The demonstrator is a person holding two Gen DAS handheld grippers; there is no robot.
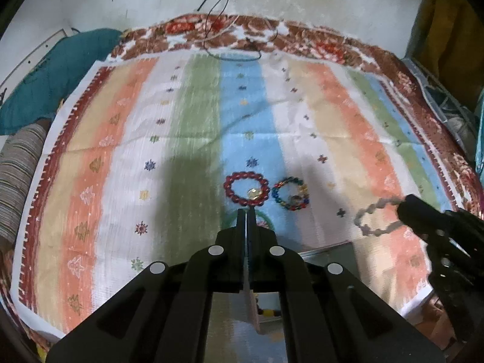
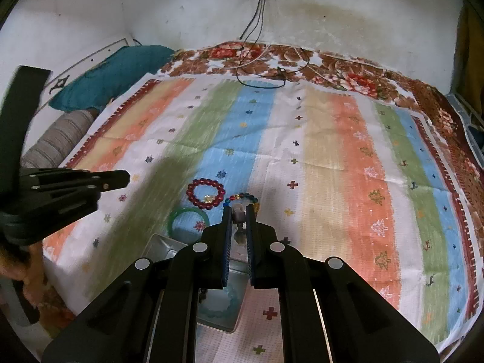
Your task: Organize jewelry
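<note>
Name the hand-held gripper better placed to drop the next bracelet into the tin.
Right. The right hand-held gripper already grips the pale beaded bracelet above the metal tin; the left hand-held gripper is shut, empty.

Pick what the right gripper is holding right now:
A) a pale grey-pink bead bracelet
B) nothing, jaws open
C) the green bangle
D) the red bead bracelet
A. The right gripper is clamped on the pale bead bracelet, which the left wrist view shows dangling from it above the cloth; the red bead bracelet and green bangle lie on the striped cloth.
</note>
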